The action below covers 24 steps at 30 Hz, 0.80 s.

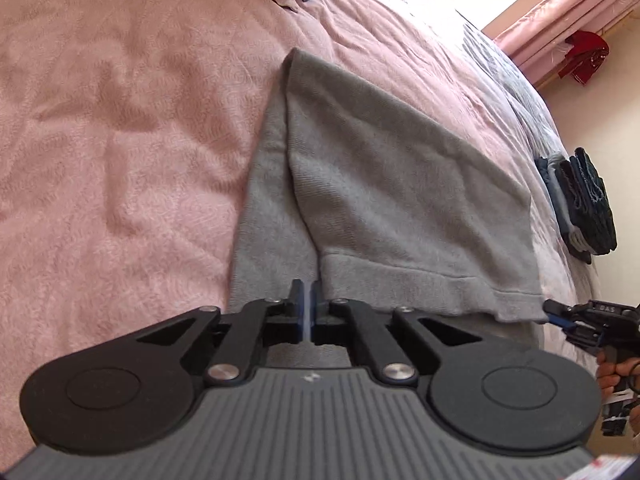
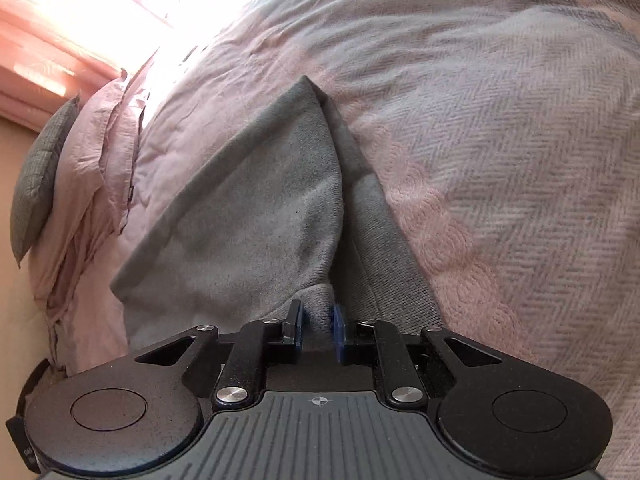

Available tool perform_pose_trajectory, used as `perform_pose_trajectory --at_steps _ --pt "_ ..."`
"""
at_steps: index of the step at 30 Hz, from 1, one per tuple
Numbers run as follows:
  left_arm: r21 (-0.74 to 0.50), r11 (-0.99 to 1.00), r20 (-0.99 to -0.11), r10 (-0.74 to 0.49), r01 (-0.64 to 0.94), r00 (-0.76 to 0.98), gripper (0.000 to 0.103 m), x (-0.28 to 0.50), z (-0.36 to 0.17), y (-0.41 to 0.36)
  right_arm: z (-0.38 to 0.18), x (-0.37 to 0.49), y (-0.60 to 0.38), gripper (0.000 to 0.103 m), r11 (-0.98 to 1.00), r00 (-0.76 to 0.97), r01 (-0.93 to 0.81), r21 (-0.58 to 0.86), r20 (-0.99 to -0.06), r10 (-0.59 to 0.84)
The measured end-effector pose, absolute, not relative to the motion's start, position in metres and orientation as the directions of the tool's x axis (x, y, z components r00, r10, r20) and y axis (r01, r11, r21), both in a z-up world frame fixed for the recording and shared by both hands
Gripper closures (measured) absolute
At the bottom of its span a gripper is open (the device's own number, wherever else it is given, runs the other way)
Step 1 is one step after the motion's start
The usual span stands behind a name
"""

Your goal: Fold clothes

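- The left claw [image 1: 307,307] is closed almost completely; in its own view the pads meet at the hem of the grey knit garment [image 1: 400,200], and a thin edge of cloth appears pinched between them, though the hold is too slight to see clearly.
- The right claw [image 2: 318,326] is clamped on a bunched fold of the same garment's ribbed hem [image 2: 318,300], the blue pads pressing on the cloth from both sides.
- Seen from the left wrist, the right claw [image 1: 554,312] sits at the garment's other hem corner, held by a hand [image 1: 618,372].
- The garment lies on the pink bedspread [image 1: 120,140], near the bed's near edge, one panel already laid over another.
- It looks soft, light and limp, with a thicker ribbed hem; it will sag and crease between two holds, so the hem corners are probably the best places to grip.
- A stack of folded dark clothes [image 1: 584,204] sits toward the bed's right edge.
- A crumpled pink cloth [image 2: 92,168] and a grey pillow [image 2: 44,172] lie at the far side.
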<state>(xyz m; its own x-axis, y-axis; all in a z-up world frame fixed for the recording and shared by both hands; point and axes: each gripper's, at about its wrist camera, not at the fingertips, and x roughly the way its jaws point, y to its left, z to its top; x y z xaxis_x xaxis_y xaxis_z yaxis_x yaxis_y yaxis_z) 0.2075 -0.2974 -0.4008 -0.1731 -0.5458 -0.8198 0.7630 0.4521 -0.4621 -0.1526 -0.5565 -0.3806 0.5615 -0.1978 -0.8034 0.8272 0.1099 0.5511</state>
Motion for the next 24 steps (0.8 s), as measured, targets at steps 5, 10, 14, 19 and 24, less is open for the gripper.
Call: perform_pose_trajectory --at_steps 5,10,14,19,24 --pt "-0.491 0.434 -0.812 -0.543 0.755 -0.216 0.078 0.200 -0.410 -0.324 -0.388 -0.151 -0.559 0.074 0.097 0.538 0.843 0.530 -0.823 -0.182" --pt "-0.461 0.456 -0.848 -0.480 0.761 -0.226 0.087 0.191 -0.431 -0.347 -0.400 -0.149 -0.555 0.082 0.084 0.550 0.834 0.545 -0.814 -0.188" --pt "-0.489 0.391 -0.746 -0.651 0.780 -0.141 0.099 0.198 -0.391 -0.334 -0.383 -0.156 -0.547 0.088 0.138 0.634 0.772 0.621 -0.732 -0.252" --pt "-0.309 0.359 -0.827 -0.558 0.881 -0.062 0.103 0.191 -0.396 -0.326 -0.398 -0.148 -0.539 0.085 0.204 0.529 0.844 0.496 -0.832 -0.167" --pt "-0.286 0.390 -0.869 -0.490 0.875 -0.066 0.088 0.206 -0.415 -0.323 -0.379 -0.131 -0.557 0.057 0.307 0.503 0.845 0.437 -0.845 -0.182"
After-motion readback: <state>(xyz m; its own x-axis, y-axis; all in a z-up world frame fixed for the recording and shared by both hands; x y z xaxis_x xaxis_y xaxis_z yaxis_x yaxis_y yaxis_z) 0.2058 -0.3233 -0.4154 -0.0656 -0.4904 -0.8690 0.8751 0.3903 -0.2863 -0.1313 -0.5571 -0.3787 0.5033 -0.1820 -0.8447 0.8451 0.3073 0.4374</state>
